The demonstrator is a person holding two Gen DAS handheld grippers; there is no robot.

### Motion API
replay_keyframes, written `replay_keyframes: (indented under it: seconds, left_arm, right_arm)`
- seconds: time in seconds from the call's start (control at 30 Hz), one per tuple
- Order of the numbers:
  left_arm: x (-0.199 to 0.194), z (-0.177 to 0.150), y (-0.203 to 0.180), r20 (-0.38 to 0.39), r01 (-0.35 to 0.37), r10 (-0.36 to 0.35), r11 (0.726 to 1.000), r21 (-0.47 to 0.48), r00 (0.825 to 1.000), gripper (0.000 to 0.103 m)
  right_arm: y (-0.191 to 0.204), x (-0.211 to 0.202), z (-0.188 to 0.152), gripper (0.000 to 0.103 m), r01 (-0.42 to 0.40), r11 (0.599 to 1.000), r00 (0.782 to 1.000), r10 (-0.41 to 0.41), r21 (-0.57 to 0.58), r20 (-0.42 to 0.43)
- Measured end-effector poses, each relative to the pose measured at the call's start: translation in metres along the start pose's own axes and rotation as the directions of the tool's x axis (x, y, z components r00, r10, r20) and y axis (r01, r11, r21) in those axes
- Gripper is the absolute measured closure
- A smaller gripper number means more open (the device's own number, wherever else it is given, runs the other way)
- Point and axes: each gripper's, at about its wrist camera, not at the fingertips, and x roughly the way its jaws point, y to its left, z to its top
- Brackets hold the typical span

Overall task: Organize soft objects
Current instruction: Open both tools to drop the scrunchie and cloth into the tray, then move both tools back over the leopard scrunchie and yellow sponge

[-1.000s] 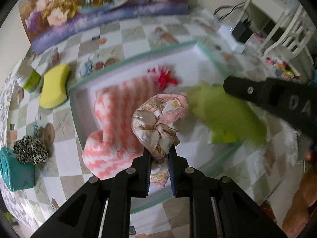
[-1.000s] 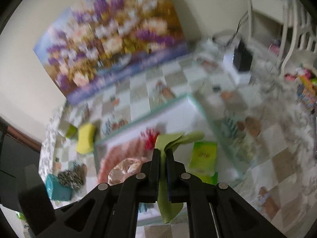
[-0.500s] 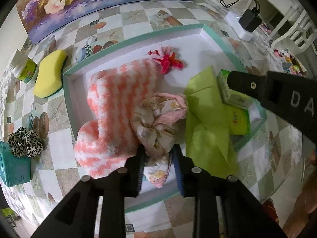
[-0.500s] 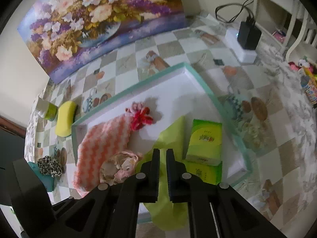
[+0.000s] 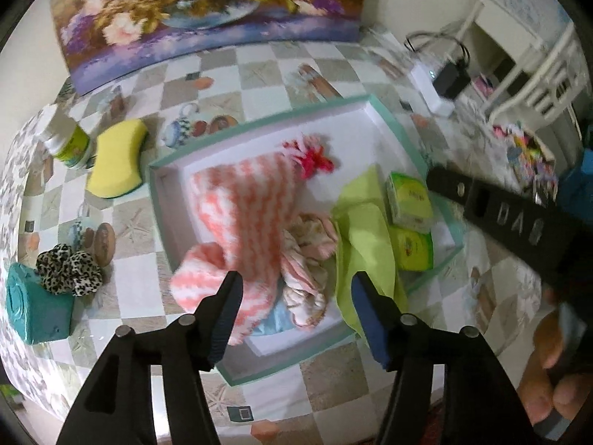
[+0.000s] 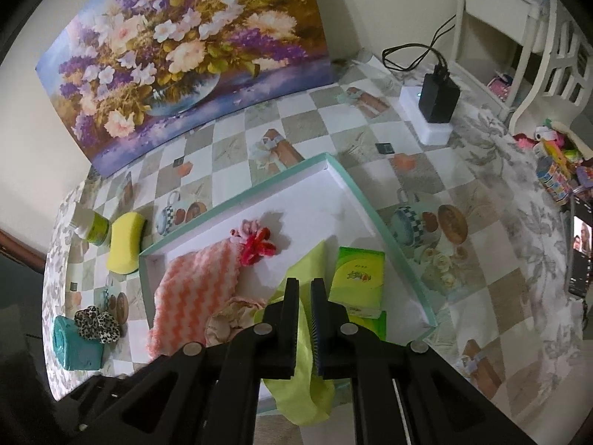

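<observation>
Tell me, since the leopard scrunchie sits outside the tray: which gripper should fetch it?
Probably the left gripper: its fingers are open and empty, and the leopard scrunchie lies on its side of the tray.

Tray (image 6: 355,185) far half bare white, open from above. Near half packed: striped cloth (image 6: 196,282), green cloth (image 6: 300,389), tissue boxes (image 6: 357,282). Sponge (image 6: 126,241), bottle (image 6: 94,228) left of tray.

Left gripper (image 5: 292,289) jaws spread wide; right gripper (image 6: 304,289) jaws nearly closed.

L tongs (image 5: 294,289) open above floral cloth (image 5: 305,259) in tray (image 5: 259,367).
</observation>
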Motion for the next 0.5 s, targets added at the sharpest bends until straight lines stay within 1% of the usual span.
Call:
replay_keyframes:
  seconds: [0.03,0.07,0.1,0.13,0.17,0.23,0.33,0.37,0.4,0.43,0.5]
  left_arm:
    - [-0.003,0.001,0.005,0.01,-0.001,0.001,1.0,-0.014,1.0,0.038]
    - [-0.006,0.003,0.011,0.024,-0.007,0.008,0.999,-0.032,1.0,0.035]
    - [-0.009,0.004,0.015,0.032,-0.01,0.011,0.999,-0.044,0.999,0.032]
    - [-0.011,0.005,0.02,0.039,-0.01,0.012,0.998,-0.058,0.999,0.031]
    - [-0.015,0.007,0.028,0.051,-0.005,0.009,0.997,-0.082,0.999,0.03]
    - [-0.02,0.009,0.041,0.067,0.003,0.005,0.992,-0.124,0.998,0.029]
    - [-0.022,0.012,0.058,0.079,-0.007,0.02,0.986,-0.169,0.997,0.027]
    - [-0.023,0.013,0.065,0.082,-0.012,0.028,0.981,-0.192,0.996,0.023]
    - [-0.023,0.013,0.07,0.085,-0.015,0.033,0.978,-0.207,0.996,0.019]
    - [-0.024,0.014,0.075,0.087,-0.017,0.037,0.975,-0.222,0.996,0.018]
    - [-0.026,0.015,0.089,0.094,-0.017,0.043,0.965,-0.263,0.995,0.018]
  right_arm:
    - [0.0,0.0,0.0,0.078,0.009,1.0,1.0,-0.009,-0.002,-0.002]
    - [0.0,0.0,0.0,0.074,0.016,1.0,1.0,-0.016,-0.004,-0.003]
    - [0.0,0.0,0.0,0.067,0.022,1.0,1.0,-0.022,-0.005,-0.003]
    - [-0.001,0.001,0.0,0.061,0.025,1.0,1.0,-0.025,-0.004,-0.005]
    - [-0.001,0.001,0.0,0.058,0.026,1.0,1.0,-0.026,-0.003,-0.007]
    - [-0.001,0.001,0.0,0.044,0.028,1.0,1.0,-0.028,-0.003,-0.009]
    - [0.0,0.001,0.0,0.038,0.037,0.999,0.999,-0.037,-0.008,-0.008]
    - [0.0,0.001,0.0,0.037,0.039,0.999,0.999,-0.039,-0.009,-0.01]
    - [0.001,0.001,-0.001,0.032,0.044,0.999,0.999,-0.044,-0.009,-0.009]
    - [0.001,0.002,-0.001,0.027,0.047,0.999,0.999,-0.047,-0.009,-0.01]
    - [0.0,0.002,-0.001,0.026,0.053,0.999,0.999,-0.054,-0.008,-0.011]
